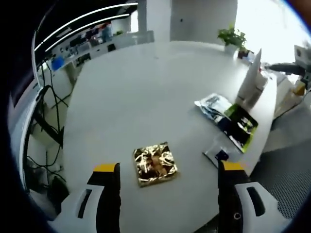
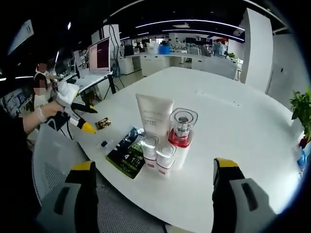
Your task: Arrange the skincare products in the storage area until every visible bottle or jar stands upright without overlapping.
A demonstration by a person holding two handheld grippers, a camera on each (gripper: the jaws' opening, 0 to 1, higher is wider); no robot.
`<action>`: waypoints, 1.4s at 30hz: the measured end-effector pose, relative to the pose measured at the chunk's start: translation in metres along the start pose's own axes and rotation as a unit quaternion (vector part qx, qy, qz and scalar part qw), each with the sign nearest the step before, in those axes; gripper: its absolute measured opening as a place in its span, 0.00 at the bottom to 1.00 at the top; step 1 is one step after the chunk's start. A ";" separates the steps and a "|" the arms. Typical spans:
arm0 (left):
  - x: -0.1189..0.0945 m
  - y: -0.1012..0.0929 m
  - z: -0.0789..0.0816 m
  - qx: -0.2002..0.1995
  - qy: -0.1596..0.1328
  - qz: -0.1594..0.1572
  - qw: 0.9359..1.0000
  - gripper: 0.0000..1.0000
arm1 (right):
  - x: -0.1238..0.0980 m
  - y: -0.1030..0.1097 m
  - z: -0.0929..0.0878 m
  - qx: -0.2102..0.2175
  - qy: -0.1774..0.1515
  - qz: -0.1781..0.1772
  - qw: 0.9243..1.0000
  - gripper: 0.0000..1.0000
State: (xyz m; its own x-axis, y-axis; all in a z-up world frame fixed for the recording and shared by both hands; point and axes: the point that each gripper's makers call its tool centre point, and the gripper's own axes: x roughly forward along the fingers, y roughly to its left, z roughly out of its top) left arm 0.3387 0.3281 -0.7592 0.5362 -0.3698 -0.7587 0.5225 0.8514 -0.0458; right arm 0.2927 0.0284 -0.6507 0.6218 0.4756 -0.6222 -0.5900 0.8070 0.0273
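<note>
Skincare products stand grouped near the worktop (image 2: 243, 121) edge closest to your right claw (image 2: 154, 194): four upright pieces in all. Nearest you are two small white jars, one (image 2: 149, 150) touching the other (image 2: 165, 158). Just behind them stands one clear bottle with a red base (image 2: 181, 128), and beside it one tall white tube (image 2: 154, 116). One flat dark and green packet (image 2: 127, 153) lies at the edge just beside the jars. Your right claw hangs wide open over that edge, holding nothing.

Your left claw (image 1: 167, 194) is also spread wide and empty, above another part of the worktop (image 1: 146, 87). Near it lies one square gold foil packet (image 1: 155, 164). Further toward the far edge you have the dark and green packet (image 1: 235, 124) again, the white tube (image 1: 252, 82) beyond it, and one potted plant (image 1: 232, 39) at the far corner.
</note>
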 end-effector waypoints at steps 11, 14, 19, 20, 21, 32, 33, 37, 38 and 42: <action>0.011 0.017 -0.009 0.000 0.035 0.044 0.998 0.60 | 0.008 -0.003 0.003 0.004 -0.003 0.005 1.000 1.00; 0.015 0.017 -0.010 -0.014 0.039 0.041 0.998 0.55 | 0.010 -0.005 0.006 0.006 -0.006 0.007 1.000 1.00; 0.020 0.016 -0.016 -0.009 0.057 0.039 0.998 0.52 | 0.012 -0.011 0.004 0.008 -0.006 0.006 1.000 1.00; 0.019 0.016 -0.016 -0.008 0.058 0.038 0.998 0.52 | 0.012 -0.012 0.004 0.008 -0.005 0.006 1.000 1.00; 0.019 0.020 -0.013 -0.012 0.050 0.046 0.998 0.52 | 0.012 -0.013 0.004 0.009 -0.005 0.005 1.000 1.00; 0.018 0.018 -0.011 -0.009 0.057 0.032 0.998 0.45 | 0.017 -0.019 -0.003 0.020 0.001 0.004 1.000 0.99; 0.019 0.017 -0.010 -0.007 0.057 0.030 0.998 0.43 | 0.017 -0.019 -0.003 0.021 0.000 0.004 1.000 0.99; 0.020 0.014 -0.009 -0.005 0.057 0.027 0.998 0.37 | 0.017 -0.020 -0.001 0.022 -0.001 0.004 1.000 0.99; 0.020 0.014 -0.009 -0.005 0.057 0.027 0.998 0.37 | 0.017 -0.020 -0.001 0.022 -0.002 0.003 1.000 1.00; 0.021 0.014 -0.009 0.005 0.061 0.021 0.998 0.37 | 0.017 -0.019 -0.002 0.023 0.000 0.004 1.000 0.99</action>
State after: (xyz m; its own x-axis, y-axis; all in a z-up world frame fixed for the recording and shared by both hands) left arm 0.3514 0.3353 -0.7819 0.4735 -0.2865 -0.8329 0.5089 0.8608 -0.0068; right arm 0.3134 0.0207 -0.6637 0.6178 0.4820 -0.6213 -0.5705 0.8185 0.0677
